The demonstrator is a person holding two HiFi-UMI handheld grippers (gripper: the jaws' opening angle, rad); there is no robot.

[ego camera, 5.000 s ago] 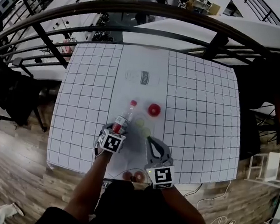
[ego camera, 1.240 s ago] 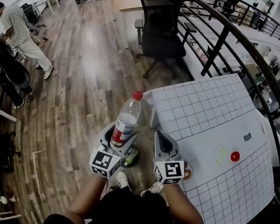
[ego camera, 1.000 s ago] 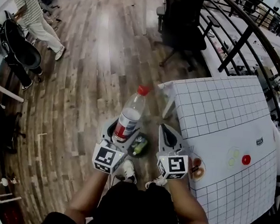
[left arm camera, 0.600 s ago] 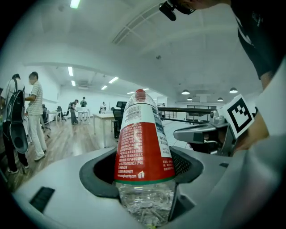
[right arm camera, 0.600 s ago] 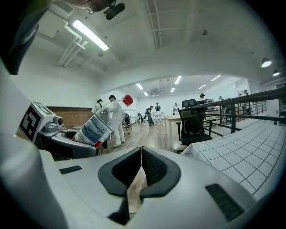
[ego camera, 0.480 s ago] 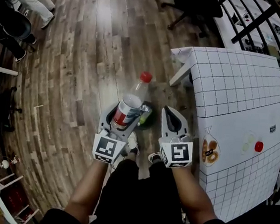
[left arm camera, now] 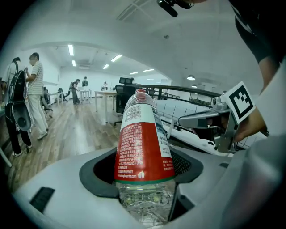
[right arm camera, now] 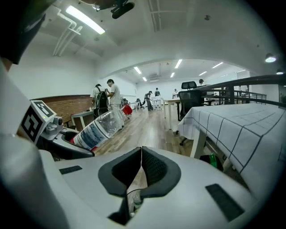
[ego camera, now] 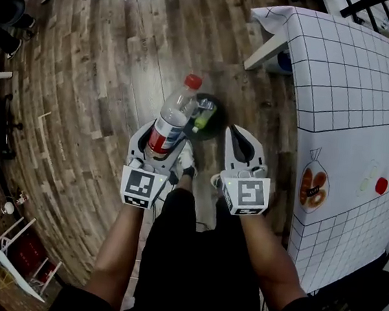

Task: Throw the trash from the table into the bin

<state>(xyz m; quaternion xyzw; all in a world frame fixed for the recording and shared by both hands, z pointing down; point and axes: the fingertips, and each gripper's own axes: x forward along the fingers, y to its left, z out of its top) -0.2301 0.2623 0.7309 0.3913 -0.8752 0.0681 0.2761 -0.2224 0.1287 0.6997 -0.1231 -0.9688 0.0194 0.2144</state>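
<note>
Stands clear of the desk, out past its corner, above the floor beside the dark round bin. Could clip the rim and roll off across the floor if dropped short of that narrow mouth. Pinches the plastic bottle near its base in the left gripper fingers, long axis tilted, red cap up and away toward the bin. Keeps the right gripper fingers pressed together on nothing.
</note>
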